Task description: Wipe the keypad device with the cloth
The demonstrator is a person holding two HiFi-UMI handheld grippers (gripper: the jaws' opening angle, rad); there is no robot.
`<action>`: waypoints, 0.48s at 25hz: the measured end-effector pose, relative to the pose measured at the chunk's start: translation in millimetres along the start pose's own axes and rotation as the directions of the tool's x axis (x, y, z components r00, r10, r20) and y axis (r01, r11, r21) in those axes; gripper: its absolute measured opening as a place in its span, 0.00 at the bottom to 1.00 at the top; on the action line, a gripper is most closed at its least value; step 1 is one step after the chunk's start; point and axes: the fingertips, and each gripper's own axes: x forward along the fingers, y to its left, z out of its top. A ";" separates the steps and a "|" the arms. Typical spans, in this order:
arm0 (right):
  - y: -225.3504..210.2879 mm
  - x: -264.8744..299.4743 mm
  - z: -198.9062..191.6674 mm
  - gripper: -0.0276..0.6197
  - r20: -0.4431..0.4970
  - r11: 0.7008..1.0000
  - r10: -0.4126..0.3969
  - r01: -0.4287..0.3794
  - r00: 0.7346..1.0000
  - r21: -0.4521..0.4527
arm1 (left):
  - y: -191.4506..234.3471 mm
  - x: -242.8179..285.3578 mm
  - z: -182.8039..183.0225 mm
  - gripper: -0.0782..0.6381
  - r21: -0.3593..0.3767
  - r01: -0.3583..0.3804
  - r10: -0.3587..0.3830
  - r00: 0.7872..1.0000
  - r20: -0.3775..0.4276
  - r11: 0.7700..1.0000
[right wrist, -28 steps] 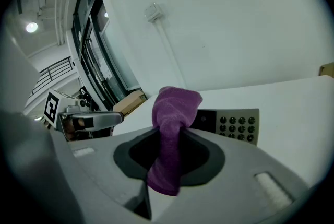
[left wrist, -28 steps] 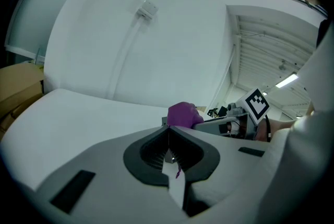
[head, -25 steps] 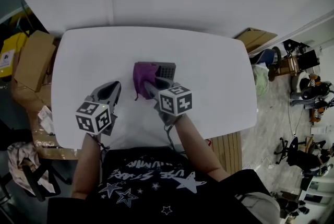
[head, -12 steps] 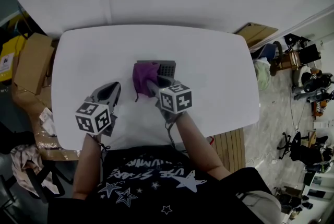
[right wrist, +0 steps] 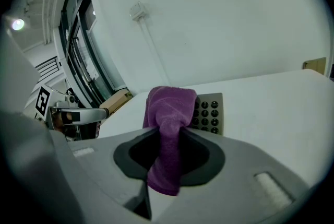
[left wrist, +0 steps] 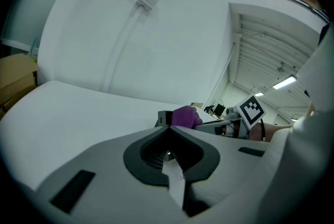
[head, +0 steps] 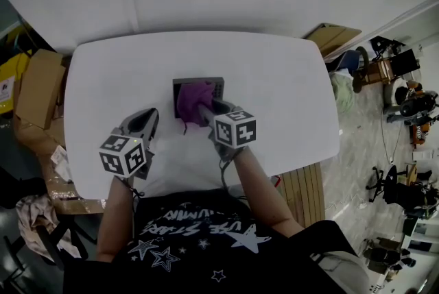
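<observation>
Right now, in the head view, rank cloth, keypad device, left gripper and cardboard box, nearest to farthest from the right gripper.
1. cloth, in the right gripper jaws
2. keypad device, under the cloth
3. left gripper, to the left
4. cardboard box, far left

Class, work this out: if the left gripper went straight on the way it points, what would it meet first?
Probably the keypad device, at the end beside the purple cloth. Depth is unclear, so the left gripper might pass beside it.
</observation>
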 end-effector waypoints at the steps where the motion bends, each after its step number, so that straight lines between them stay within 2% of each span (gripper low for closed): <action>1: -3.1 -1.9 -0.6 0.19 0.002 1.000 -0.006 0.006 1.000 0.005 | -1.3 1.5 -0.6 0.12 0.000 0.002 -0.002 1.000 -0.003 1.000; 12: -38.4 -24.3 -0.1 0.19 0.023 0.998 -0.057 0.056 0.998 0.038 | -18.6 13.5 -1.2 0.12 0.008 0.012 -0.012 1.000 -0.017 1.000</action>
